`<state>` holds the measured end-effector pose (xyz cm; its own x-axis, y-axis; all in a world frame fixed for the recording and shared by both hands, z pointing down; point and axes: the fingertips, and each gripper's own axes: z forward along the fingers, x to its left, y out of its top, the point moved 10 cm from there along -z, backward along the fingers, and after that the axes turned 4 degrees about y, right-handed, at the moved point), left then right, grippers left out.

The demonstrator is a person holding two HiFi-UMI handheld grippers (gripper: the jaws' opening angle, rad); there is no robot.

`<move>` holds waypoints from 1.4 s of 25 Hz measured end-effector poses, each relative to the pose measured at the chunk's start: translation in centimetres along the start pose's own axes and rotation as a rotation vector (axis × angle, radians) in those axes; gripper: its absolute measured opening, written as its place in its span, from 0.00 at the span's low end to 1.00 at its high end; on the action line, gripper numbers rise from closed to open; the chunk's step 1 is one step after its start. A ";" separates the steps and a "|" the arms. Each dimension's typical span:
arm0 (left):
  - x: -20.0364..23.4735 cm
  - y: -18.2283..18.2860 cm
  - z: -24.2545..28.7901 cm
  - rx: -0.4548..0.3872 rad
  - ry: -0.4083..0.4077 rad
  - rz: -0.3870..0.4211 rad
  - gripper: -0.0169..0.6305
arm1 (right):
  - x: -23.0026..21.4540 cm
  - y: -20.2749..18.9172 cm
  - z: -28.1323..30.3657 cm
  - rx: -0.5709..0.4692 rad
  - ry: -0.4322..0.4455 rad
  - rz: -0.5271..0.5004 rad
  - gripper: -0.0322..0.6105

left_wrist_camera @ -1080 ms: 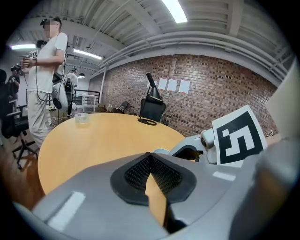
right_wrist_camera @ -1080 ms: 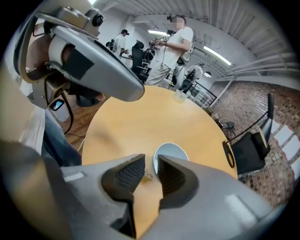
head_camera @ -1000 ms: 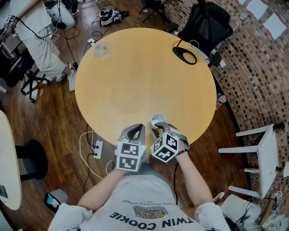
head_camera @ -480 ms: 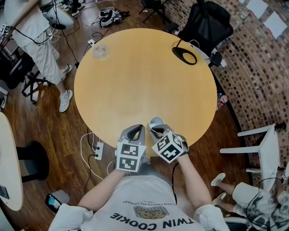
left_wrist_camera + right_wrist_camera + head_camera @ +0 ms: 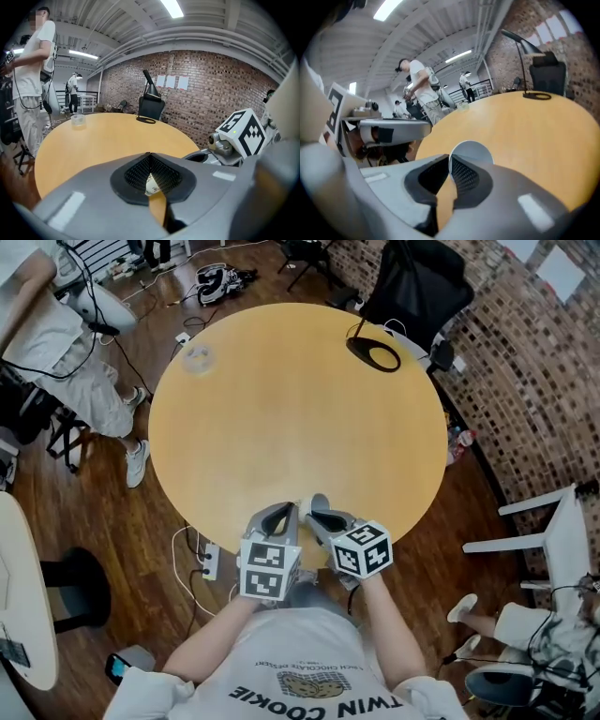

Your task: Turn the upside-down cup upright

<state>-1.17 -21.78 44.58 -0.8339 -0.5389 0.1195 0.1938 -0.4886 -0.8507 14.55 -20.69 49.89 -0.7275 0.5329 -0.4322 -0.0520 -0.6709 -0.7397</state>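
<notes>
I count one table (image 5: 300, 418), one white cup (image 5: 317, 504) near, a left gripper (image 5: 278, 515) and right gripper (image 5: 324, 519), one clear tub (image 5: 196, 356) far left, one black chair (image 5: 412, 287) far right

The cup (image 5: 317, 505) is white on a honey-yellow table (image 5: 300, 409). The left gripper (image 5: 281, 518) and right gripper (image 5: 319, 519) are grey, their marker cubes (image 5: 270, 568) black-and-white squares. The far-right brick wall (image 5: 525, 352) is mottled red-brown.

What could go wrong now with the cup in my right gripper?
The right gripper, whose jaws have just been closing, pinches only the thin wall of the white paper cup: it may crumple or slip out. The cup is tilted near the round wooden table's near edge, so a drop could roll it off.
</notes>
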 end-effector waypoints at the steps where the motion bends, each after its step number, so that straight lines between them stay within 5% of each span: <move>1: 0.0 0.0 0.0 0.001 0.001 0.002 0.04 | -0.4 -0.3 -0.1 -0.037 0.024 0.074 0.08; 6: 0.2 -0.4 0.2 0.010 0.011 0.005 0.04 | -2.9 -2.5 -0.3 -0.194 0.123 0.405 0.08; 10: 0.2 -0.3 0.4 0.007 0.015 0.011 0.04 | -4.5 -4.0 -0.5 -0.266 0.162 0.542 0.08; 35: 0.3 0.0 0.1 0.010 0.027 -0.010 0.04 | -3.6 -3.3 -0.4 -0.186 0.094 0.403 0.18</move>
<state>-1.36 -21.99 44.60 -0.8493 -0.5155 0.1141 0.1905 -0.5006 -0.8444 17.65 -20.20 53.69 -0.5987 0.2987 -0.7432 0.3523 -0.7351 -0.5792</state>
